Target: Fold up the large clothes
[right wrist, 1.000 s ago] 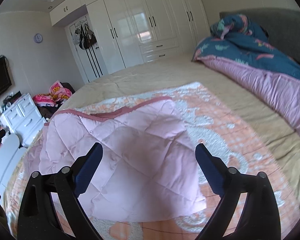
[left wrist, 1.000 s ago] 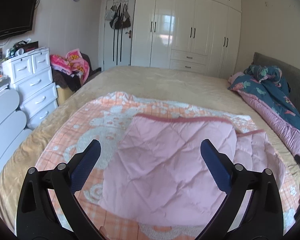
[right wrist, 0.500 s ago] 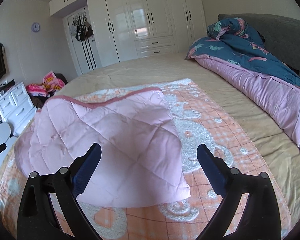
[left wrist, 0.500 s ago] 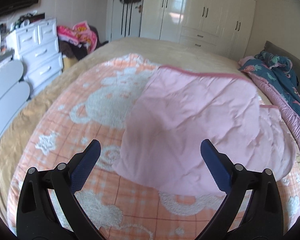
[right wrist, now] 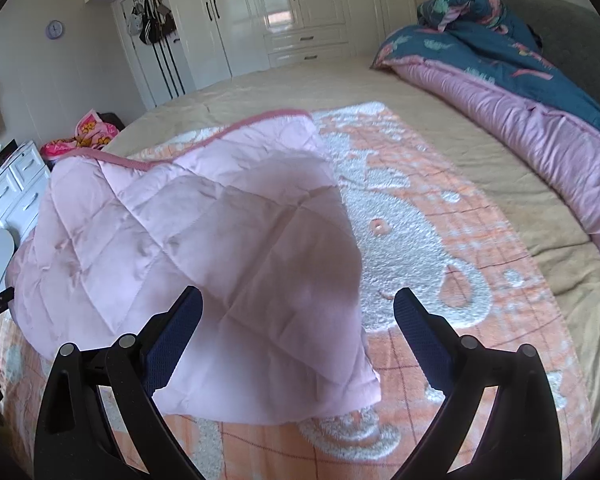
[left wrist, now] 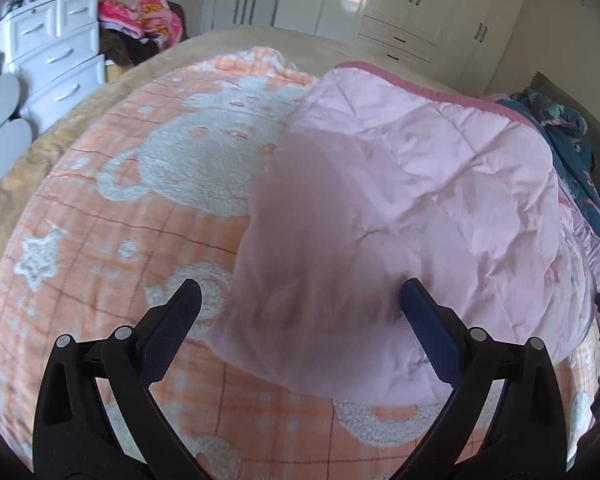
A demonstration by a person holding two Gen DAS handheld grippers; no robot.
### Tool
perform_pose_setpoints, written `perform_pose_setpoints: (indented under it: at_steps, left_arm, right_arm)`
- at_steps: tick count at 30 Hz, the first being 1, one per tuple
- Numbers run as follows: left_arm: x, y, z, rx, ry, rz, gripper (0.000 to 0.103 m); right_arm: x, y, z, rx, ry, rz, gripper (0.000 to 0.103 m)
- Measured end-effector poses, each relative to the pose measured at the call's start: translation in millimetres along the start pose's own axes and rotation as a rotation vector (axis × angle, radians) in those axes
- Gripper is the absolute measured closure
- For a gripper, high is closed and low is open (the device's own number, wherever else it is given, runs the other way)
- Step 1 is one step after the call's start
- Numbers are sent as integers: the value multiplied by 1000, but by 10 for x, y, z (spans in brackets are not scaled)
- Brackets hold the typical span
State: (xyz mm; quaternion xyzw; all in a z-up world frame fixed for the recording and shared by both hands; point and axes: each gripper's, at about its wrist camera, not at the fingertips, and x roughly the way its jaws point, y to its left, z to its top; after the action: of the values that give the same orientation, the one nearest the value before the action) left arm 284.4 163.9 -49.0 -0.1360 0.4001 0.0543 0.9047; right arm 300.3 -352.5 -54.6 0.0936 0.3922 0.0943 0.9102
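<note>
A pink quilted garment with a darker pink trim lies folded on an orange and white blanket on the bed. It also shows in the right wrist view. My left gripper is open and hovers over the garment's near left corner, holding nothing. My right gripper is open and hovers over the garment's near right corner, holding nothing. The blanket shows in the right wrist view too.
A rolled teal and purple duvet lies along the bed's right side. White drawers and a pile of pink clothes stand left of the bed. White wardrobes line the far wall.
Both grippers have moved down and closer to the pink garment's near edge. Both stay open. The garment has not moved.
</note>
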Motion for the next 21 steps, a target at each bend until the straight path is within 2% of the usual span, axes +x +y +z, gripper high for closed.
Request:
perform_pose_setpoints:
  at_steps: [3,5,6,7,8,10,13,17,19,21]
  left_arm:
    - [51,-56,18,22,-13,1,10]
    - [60,-131,23,53,-27,9,28]
    - [58,-171,25,67,-33,9,39]
    - [59,-246,24,93,-36,18,52]
    - [57,-289,23,109,-40,25,59]
    - [26,-375,28,132,-57,30,76]
    - [-64,-393,109,100,-92,5,85]
    - [-232,-447,262,83,-172,-10,87]
    - [-279,-514,341,99,-213,4,87]
    - [-277,-549,390,99,-221,12,87]
  right_arm:
    - [134,-6,2,-15,35,4,7]
    - [184,18,3,-28,44,30,17]
    - [198,34,2,-31,53,53,32]
    - [204,65,-4,-39,57,55,40]
    - [204,113,-14,-66,59,47,46]
    - [176,167,-30,-97,49,45,64]
    - [47,249,22,-122,1,46,80]
    - [-192,358,194,-121,-117,32,83]
    - [-240,364,275,-104,-153,31,84]
    - [-229,367,339,-101,-177,19,85]
